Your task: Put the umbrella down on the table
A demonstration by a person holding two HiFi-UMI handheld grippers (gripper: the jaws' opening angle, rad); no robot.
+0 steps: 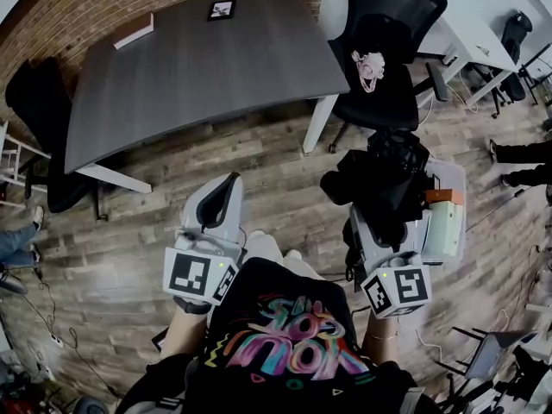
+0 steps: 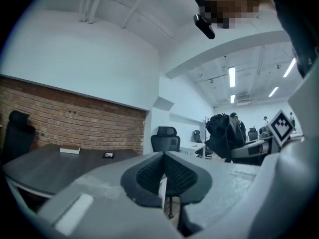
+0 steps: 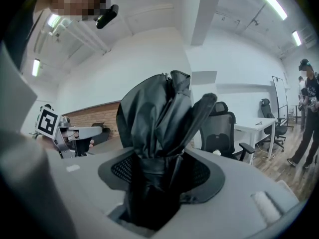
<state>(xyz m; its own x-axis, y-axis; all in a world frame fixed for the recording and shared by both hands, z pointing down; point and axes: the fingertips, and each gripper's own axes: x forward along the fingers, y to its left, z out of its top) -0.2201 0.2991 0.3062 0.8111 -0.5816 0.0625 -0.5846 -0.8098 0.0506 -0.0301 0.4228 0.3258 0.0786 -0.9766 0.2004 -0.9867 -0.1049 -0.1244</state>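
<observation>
A folded black umbrella (image 3: 159, 118) sticks up from between the pads of my right gripper (image 3: 157, 176), which is shut on its bundled fabric. In the head view the umbrella (image 1: 384, 179) hangs over the wooden floor, right of the dark grey table (image 1: 198, 67) and short of it. My left gripper (image 1: 221, 198) is held beside it, level, jaws shut with nothing between the pads (image 2: 149, 172). From the left gripper view the umbrella (image 2: 227, 132) shows at the right and the table (image 2: 45, 166) at the left.
On the table lie a small flat box (image 1: 134, 33) and a black marker card (image 1: 222, 9). A black office chair (image 1: 388, 76) with a pink toy (image 1: 369, 67) stands by the table's right end, another chair (image 1: 39, 102) at its left. People's legs (image 1: 517, 153) show at the edges.
</observation>
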